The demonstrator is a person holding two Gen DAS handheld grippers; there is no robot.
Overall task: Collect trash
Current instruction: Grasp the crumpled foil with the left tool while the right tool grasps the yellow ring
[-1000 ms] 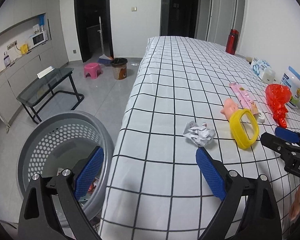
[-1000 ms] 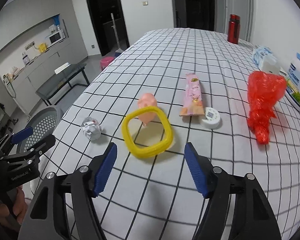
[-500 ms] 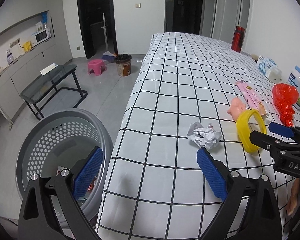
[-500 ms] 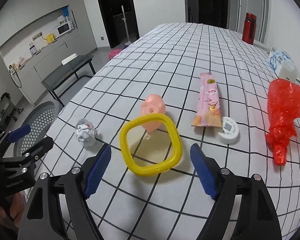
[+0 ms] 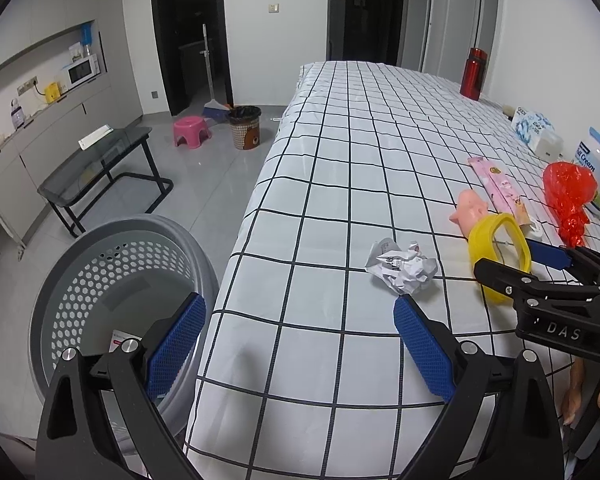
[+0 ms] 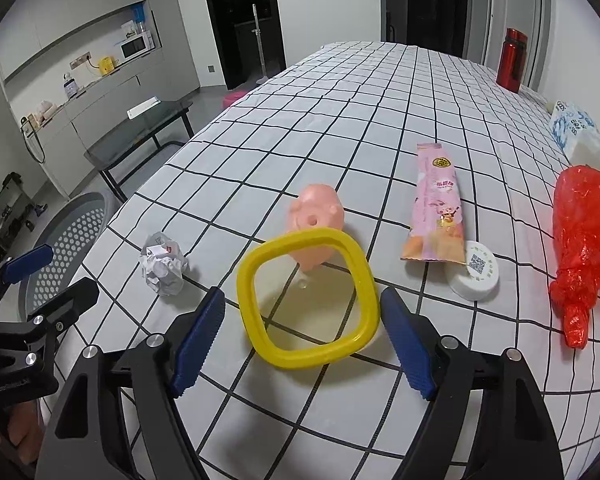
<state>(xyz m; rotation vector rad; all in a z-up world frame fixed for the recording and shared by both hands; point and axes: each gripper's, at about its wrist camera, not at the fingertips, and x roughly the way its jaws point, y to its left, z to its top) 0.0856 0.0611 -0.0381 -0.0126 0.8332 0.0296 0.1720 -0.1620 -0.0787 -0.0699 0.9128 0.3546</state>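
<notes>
Left gripper [image 5: 300, 344]: jaws spread wide and holding nothing, low in the left wrist frame, straddling the near table edge.
Right gripper [image 6: 300, 336]: jaws wide apart, nothing clamped; the blue pads flank the near part of the yellow ring without touching it.
Crumpled paper [image 5: 402, 266]: centre right of the left wrist frame, on the checked tablecloth [image 5: 340, 160], just beyond the left gripper's right pad.
Yellow ring [image 6: 308, 298]: centre of the right wrist frame, lying flat on the cloth, touching or overlapping the pink pig toy [image 6: 316, 226] behind it.
Grey basket [image 5: 112, 292]: lower left of the left wrist frame, on the floor beside the table, a scrap inside.
Pink wrapper [image 6: 436, 208]: right of centre, its near end by a white cap [image 6: 476, 270].
Red plastic bag [image 6: 580, 248]: right edge of the right wrist frame.
</notes>
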